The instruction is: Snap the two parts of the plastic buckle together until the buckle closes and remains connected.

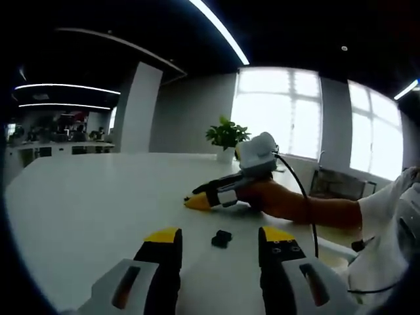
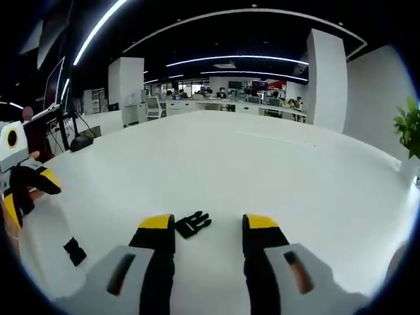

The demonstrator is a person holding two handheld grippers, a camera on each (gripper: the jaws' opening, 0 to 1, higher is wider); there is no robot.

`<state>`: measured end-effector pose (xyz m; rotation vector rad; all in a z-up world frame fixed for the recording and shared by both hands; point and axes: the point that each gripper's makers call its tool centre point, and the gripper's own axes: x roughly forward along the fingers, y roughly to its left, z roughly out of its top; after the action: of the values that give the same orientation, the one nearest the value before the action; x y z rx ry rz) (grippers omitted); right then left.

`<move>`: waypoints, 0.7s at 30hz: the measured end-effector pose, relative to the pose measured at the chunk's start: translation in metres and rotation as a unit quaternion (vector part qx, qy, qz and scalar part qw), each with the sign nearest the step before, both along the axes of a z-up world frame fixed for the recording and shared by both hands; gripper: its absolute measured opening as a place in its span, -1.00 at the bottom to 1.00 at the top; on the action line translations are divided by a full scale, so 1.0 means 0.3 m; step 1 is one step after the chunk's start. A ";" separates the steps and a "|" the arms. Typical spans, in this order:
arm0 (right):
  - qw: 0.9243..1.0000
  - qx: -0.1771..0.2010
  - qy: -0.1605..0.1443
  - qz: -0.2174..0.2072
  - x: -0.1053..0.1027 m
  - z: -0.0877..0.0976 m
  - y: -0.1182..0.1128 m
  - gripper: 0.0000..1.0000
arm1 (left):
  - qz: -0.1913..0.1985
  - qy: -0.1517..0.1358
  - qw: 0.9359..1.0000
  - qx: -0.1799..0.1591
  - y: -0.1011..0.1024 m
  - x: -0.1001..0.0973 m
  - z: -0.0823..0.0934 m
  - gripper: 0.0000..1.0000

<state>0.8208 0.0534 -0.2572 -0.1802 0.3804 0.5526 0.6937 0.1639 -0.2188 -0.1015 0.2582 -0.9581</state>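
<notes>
We are at the start: both buckle halves lie loose on the white table (image 1: 79, 210), well apart, and neither has been picked up. The left gripper (image 1: 220, 239) hangs over the table with its fingers wide open and empty; the socket half (image 1: 222, 238) lies between the tips, a little ahead of them. The right gripper (image 2: 209, 226) is likewise wide open and holds nothing, with the pronged half (image 2: 193, 224) lying between its fingers, nearer our left fingertip.

In the left gripper view the right gripper (image 1: 197, 201) comes in from the right, low over the table, held by a hand (image 1: 272, 197); its fingers there are too foreshortened to judge. In the right gripper view the left gripper (image 2: 23, 190) shows at the left edge, with the socket half (image 2: 75, 251) on the table below it.

Next, we judge, each gripper must come down and close on its half across the body, leaving the prongs and the socket mouth free, then line them up.

Hard to read: which way the socket mouth faces, since that half is a small dark block. A potted plant (image 1: 227, 134) stands at the far table edge.
</notes>
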 end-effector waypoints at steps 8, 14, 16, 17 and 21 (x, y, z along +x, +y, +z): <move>1.000 -0.004 -0.003 0.011 0.027 0.003 0.005 -0.46 | -0.001 0.002 1.000 0.001 -0.003 -0.003 -0.003 -0.06; 1.000 -0.006 -0.007 0.020 0.037 0.007 0.010 -0.58 | -0.001 0.001 1.000 0.001 -0.004 -0.004 -0.002 -0.06; 1.000 -0.006 -0.007 0.017 0.044 0.007 0.005 -0.58 | -0.002 0.002 1.000 0.000 -0.004 -0.003 -0.002 -0.06; 1.000 -0.005 -0.007 0.016 0.048 0.007 0.002 -0.58 | -0.002 0.002 1.000 0.000 -0.005 -0.003 -0.003 -0.06; 0.999 0.011 -0.021 0.027 0.055 0.029 0.007 -0.81 | -0.003 0.004 1.000 0.001 -0.006 -0.004 -0.005 -0.06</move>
<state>0.8374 0.0556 -0.2484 -0.1818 0.3304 0.6055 0.6925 0.1619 -0.2202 -0.1015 0.2668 -0.9638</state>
